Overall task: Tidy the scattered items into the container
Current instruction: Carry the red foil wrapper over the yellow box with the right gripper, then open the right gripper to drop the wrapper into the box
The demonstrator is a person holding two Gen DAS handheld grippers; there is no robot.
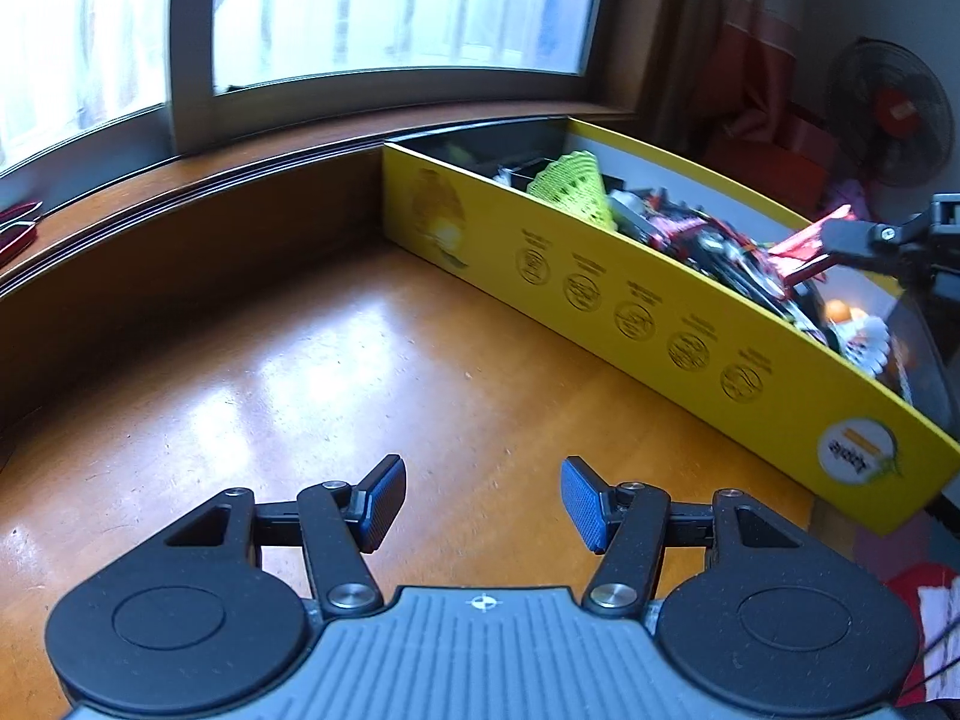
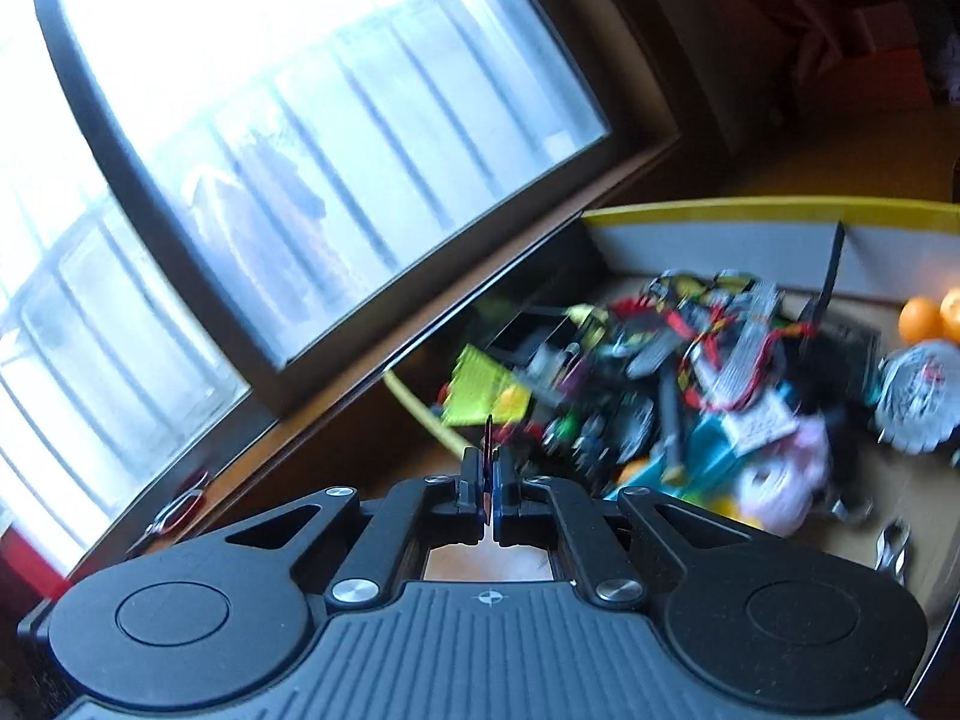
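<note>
A long yellow cardboard box [image 1: 630, 306] stands on the wooden table [image 1: 336, 360], filled with a jumble of small items. My left gripper [image 1: 483, 498] hovers open over bare tabletop to the left of the box, with nothing between its blue pads. At the right edge of the left wrist view, my right gripper [image 1: 831, 240] hangs over the box, shut on a thin red packet [image 1: 801, 243]. In the blurred right wrist view the right gripper [image 2: 489, 480] is shut and the red packet [image 2: 488, 438] shows edge-on as a sliver above the pads, with the box's rim [image 2: 750, 207] beyond.
The box holds a yellow-green mesh shuttlecock [image 1: 573, 186], oranges [image 2: 921, 318], a round silver item [image 2: 921, 396] and tangled dark and red pieces. A window sill and window run behind the table. A red object [image 1: 15, 231] lies on the sill at left. A fan [image 1: 894, 114] stands at far right.
</note>
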